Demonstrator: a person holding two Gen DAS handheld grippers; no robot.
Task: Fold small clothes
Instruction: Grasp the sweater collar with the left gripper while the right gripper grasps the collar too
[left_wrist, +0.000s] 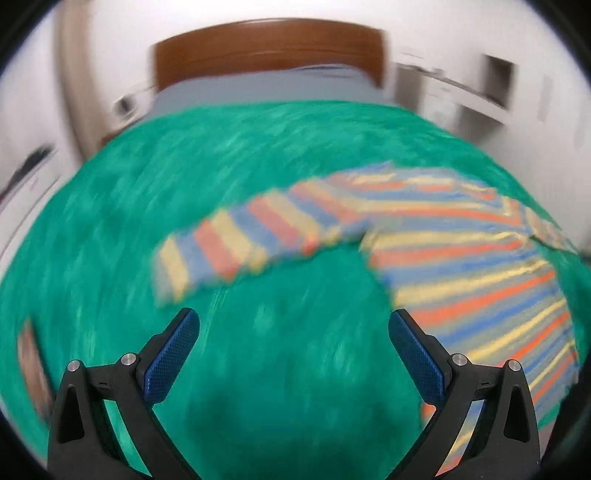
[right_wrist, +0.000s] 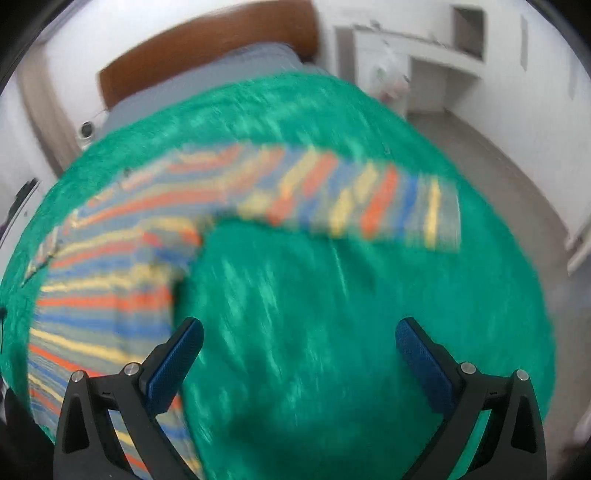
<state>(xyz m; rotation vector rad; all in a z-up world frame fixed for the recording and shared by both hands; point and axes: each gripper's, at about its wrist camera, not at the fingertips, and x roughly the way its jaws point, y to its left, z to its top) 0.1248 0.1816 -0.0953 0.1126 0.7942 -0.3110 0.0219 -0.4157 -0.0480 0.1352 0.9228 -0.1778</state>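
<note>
Claws (left_wrist: 294, 325) (right_wrist: 299, 334) gape, empty, above striped shirt (left_wrist: 461, 236) (right_wrist: 110, 280).

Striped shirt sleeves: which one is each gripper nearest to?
The left gripper faces the striped shirt's sleeve spread on the green blanket. The right gripper faces the opposite sleeve. Both jaws gape empty.

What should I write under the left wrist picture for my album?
Open left gripper above a green blanket, facing the sleeve of a stripy shirt spread flat.
</note>
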